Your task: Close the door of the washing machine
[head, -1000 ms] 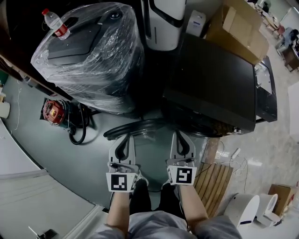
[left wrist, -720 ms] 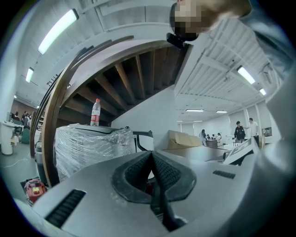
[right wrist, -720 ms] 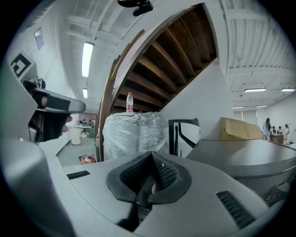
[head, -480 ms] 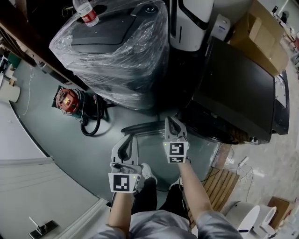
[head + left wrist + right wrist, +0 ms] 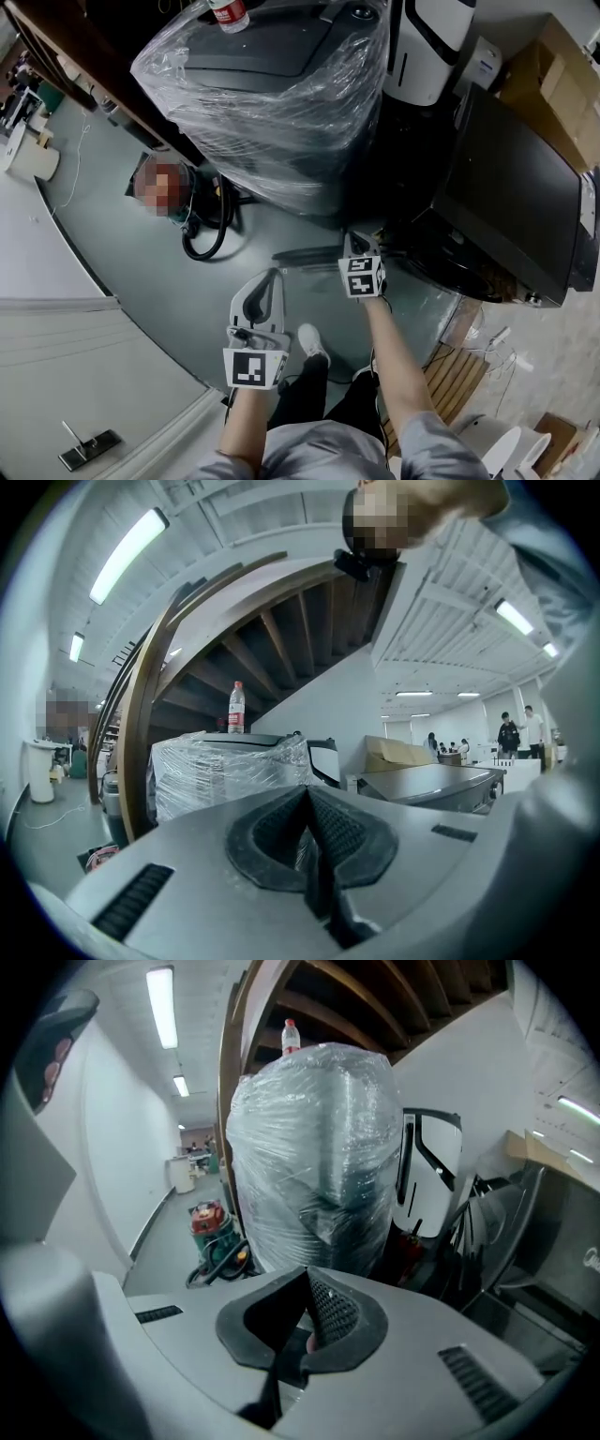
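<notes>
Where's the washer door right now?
Head view, centre: the door stands open, edge-on, just below the plastic-wrapped appliance and immediately left of the right gripper.

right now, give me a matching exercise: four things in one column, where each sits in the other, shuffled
1 water bottle
2 cardboard box
3 wooden slats
4 red machine with hose

a on the floor, lower right of the head view
b on the floor, left of the plastic-wrapped appliance
c on top of that appliance
d top right corner of the head view

Pairs: 1-c, 2-d, 3-a, 4-b
</notes>
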Action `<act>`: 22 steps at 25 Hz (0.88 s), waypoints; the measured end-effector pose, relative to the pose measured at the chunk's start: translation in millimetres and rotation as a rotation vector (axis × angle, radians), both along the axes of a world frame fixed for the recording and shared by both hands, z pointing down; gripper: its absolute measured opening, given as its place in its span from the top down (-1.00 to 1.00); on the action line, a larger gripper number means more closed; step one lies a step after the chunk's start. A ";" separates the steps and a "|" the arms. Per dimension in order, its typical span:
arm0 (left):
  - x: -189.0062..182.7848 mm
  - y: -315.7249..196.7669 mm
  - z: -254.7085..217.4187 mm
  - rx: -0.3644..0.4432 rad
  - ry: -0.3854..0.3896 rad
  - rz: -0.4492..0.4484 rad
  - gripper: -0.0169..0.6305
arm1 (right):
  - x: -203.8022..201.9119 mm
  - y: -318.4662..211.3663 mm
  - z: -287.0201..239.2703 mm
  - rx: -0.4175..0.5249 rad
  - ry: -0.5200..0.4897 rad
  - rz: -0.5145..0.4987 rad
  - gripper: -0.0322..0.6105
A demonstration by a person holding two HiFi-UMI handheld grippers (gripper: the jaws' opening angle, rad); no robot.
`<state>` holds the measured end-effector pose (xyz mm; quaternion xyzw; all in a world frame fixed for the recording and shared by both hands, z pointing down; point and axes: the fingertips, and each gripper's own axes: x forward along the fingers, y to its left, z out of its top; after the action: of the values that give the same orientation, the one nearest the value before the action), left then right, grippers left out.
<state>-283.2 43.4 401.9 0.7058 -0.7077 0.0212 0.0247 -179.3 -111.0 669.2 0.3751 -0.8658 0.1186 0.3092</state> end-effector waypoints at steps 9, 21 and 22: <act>-6.5 0.5 4.3 -0.007 -0.005 0.005 0.95 | 0.0 10.0 33.4 -0.152 0.051 0.029 0.90; 36.6 -13.1 -1.6 0.009 0.003 0.076 0.95 | 35.9 60.1 39.2 -0.222 0.064 0.004 0.90; 42.4 -14.7 -1.6 0.009 0.004 0.084 0.95 | 40.4 65.9 39.7 -0.225 0.071 -0.008 0.90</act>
<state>-240.8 28.7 400.3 0.7351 -0.6773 0.0176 0.0219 -138.9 -45.2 708.9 0.3384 -0.8370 0.2004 0.3805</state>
